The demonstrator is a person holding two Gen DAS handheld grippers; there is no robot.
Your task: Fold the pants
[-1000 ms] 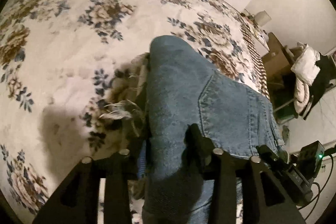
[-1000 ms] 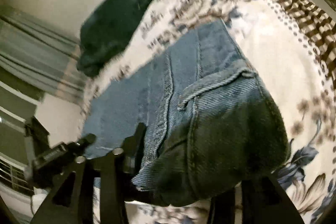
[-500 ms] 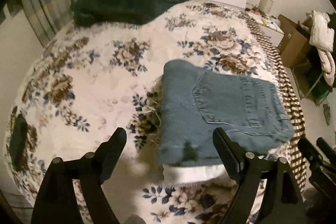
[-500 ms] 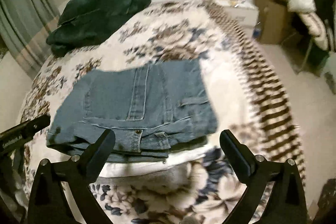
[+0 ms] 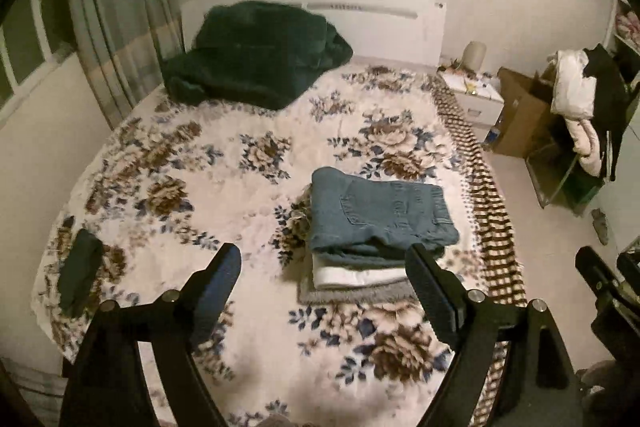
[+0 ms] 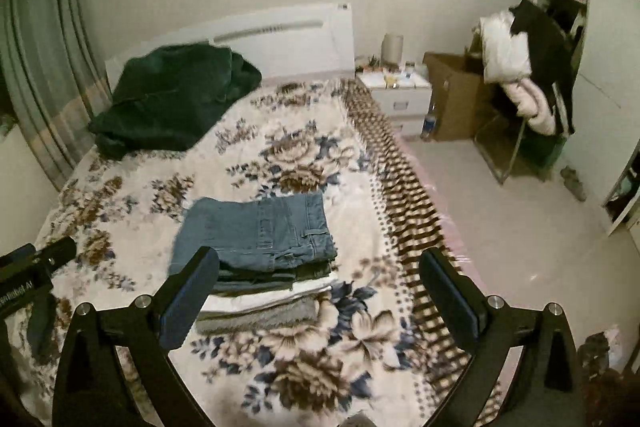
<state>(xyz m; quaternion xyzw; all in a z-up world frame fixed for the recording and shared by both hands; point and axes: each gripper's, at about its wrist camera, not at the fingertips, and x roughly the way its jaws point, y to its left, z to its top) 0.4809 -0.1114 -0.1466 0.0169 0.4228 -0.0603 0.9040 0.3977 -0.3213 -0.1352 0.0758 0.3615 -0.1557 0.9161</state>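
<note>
**Folded jeans on a stack, both hand-held grippers held above and apart from them**

A pair of blue denim pants [image 5: 376,213] lies folded into a neat rectangle on a bed covered by a white floral blanket [image 5: 200,195]. The pants sit on top of a small pile of other folded clothes [image 5: 356,281], with white and grey layers showing underneath. A back pocket faces upward in the left wrist view.

The left hand-held gripper [image 5: 324,287] is spread wide, its two black fingers framing empty air. It holds nothing. The pants lie ahead of it, between the lines of its two fingers and closer to the right finger, not touching either.

The right hand-held gripper [image 6: 320,291] is also spread wide and holds nothing. In its view the pants [image 6: 256,231] lie ahead and toward its left finger, whose tip overlaps the near left corner of the stack in the picture; whether they touch cannot be told.

At the head of the bed, against a white headboard [image 6: 280,39], lies a crumpled dark green blanket [image 5: 256,59]. A white nightstand [image 6: 396,93] stands beside the bed, with a cardboard box [image 6: 452,99] next to it. A small dark cloth [image 5: 80,273] rests near the left edge of the bed.
</note>
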